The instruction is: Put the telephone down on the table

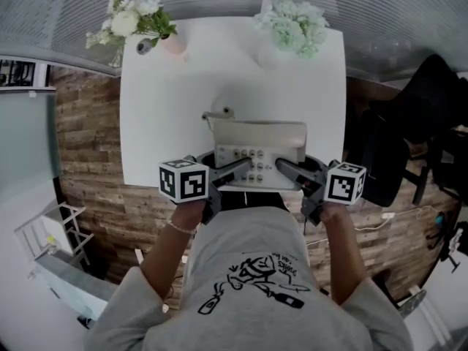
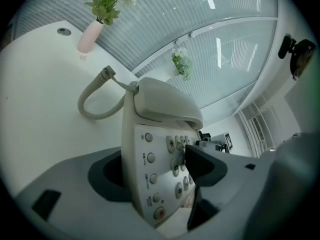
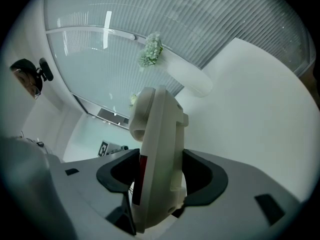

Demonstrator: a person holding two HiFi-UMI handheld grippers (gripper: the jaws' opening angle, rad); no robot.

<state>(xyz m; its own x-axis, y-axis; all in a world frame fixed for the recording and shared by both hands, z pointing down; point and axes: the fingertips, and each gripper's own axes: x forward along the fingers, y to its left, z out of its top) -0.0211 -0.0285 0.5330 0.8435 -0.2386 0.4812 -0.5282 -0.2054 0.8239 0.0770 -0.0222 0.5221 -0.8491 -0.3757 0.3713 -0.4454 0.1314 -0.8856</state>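
The telephone (image 1: pixel 256 156) was held at the table's (image 1: pixel 168 101) near edge, handset seated, cord (image 2: pixel 95 101) lying on the table beyond it. To set it down well, both grippers should lower evenly, keeping the base level and fully over the table, and release only once the base bears on the surface; whether it already touched could not be told. The left gripper (image 1: pixel 232 170) pinched the telephone's left side, one jaw on the keypad, the other beneath the base. The right gripper (image 1: pixel 291 170) pinched its right side, the body filling the gap between its jaws
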